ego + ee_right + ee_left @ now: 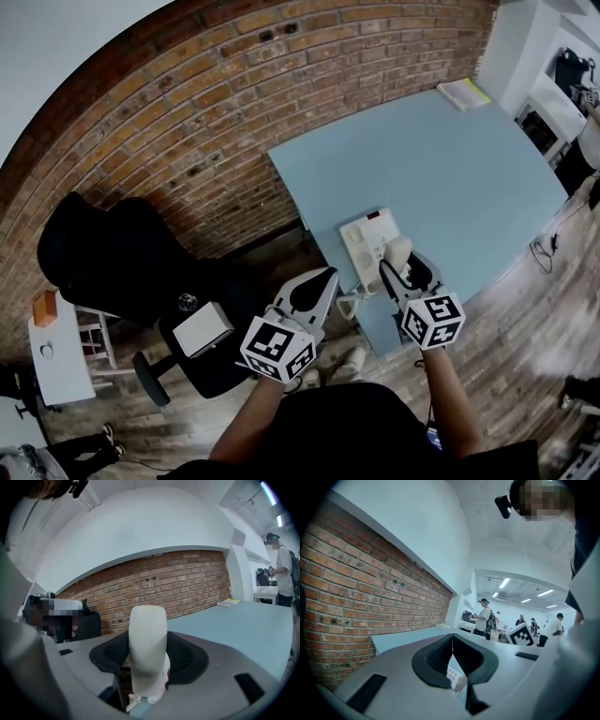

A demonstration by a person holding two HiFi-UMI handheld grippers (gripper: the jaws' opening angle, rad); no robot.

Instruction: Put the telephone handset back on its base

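Observation:
The cream telephone base [364, 240] lies near the front corner of the light blue table [450, 178]. My right gripper [401, 262] is shut on the cream handset [397, 250], which it holds upright just above the base's right side. In the right gripper view the handset [147, 644] fills the gap between the black pads, and its coiled cord [133, 699] hangs below. The cord [351, 302] dangles off the table's edge. My left gripper [323, 279] hovers left of the base, shut and empty. Its tips [452, 637] meet, with the base's keypad [453, 673] showing beneath.
A brick wall [216, 112] runs behind the table. A black office chair [122, 253] and a white box [202, 328] stand to the left on the wooden floor. A yellow book [466, 94] lies at the table's far corner. People [484, 617] stand in the room beyond.

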